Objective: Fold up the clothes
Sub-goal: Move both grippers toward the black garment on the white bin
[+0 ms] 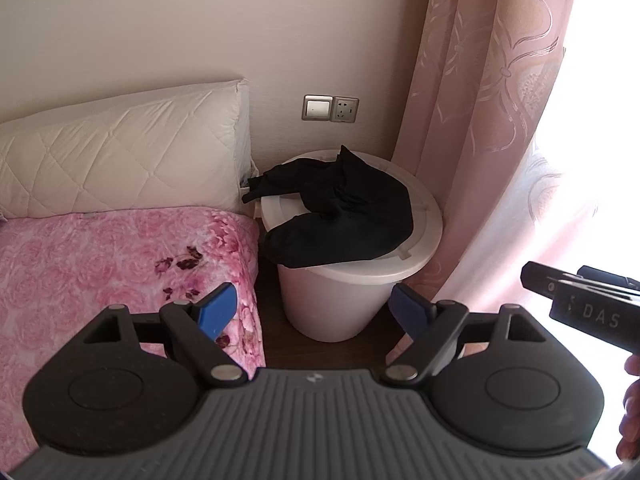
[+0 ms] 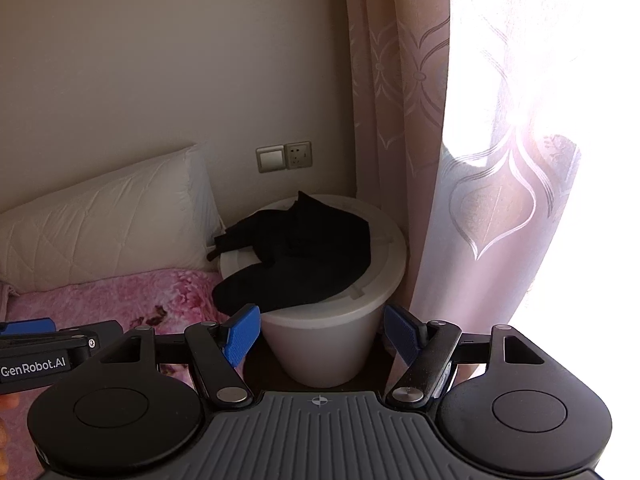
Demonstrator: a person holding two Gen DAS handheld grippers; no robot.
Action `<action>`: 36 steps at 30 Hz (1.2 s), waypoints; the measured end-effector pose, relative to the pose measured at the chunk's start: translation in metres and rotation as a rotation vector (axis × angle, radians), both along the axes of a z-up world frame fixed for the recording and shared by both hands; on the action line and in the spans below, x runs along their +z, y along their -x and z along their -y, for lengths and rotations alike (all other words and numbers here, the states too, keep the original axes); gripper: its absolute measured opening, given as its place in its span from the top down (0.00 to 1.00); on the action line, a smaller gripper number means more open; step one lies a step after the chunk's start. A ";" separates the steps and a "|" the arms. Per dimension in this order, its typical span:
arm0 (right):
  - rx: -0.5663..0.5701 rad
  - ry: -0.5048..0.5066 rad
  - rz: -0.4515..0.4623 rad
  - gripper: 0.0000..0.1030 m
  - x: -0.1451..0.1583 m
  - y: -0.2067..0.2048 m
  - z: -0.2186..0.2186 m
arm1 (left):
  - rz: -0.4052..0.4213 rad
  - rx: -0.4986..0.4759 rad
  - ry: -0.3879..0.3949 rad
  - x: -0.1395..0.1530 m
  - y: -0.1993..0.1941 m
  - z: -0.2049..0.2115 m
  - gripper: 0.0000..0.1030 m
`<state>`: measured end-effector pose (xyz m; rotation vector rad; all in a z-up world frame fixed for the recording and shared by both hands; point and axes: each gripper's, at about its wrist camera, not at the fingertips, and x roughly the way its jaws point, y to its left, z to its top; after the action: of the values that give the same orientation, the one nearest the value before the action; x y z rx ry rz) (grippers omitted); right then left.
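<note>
A crumpled black garment lies heaped on the lid of a white bucket that stands between the bed and the curtain. My left gripper hangs open in front of the bucket and below the garment, its blue pads wide apart with nothing between them. In the right wrist view my right gripper is open too, level with the bucket's side just under the cloth. Each gripper's body shows at the edge of the other's view.
A bed with a pink floral blanket and a white quilted pillow fills the left. A pink curtain hangs at the right by a bright window. A wall switch and socket sit above the bucket. Dark floor shows around the bucket's base.
</note>
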<state>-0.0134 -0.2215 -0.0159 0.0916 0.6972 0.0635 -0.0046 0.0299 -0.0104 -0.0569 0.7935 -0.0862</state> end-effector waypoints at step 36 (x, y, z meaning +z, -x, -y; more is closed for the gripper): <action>-0.023 -0.012 -0.123 0.30 -0.039 -0.085 -0.023 | -0.090 0.059 -0.032 -0.032 -0.082 -0.016 0.20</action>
<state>0.0715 -0.1985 -0.0551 0.1153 0.8189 0.0401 0.0774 0.0454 -0.0425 -0.0541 0.8821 -0.0152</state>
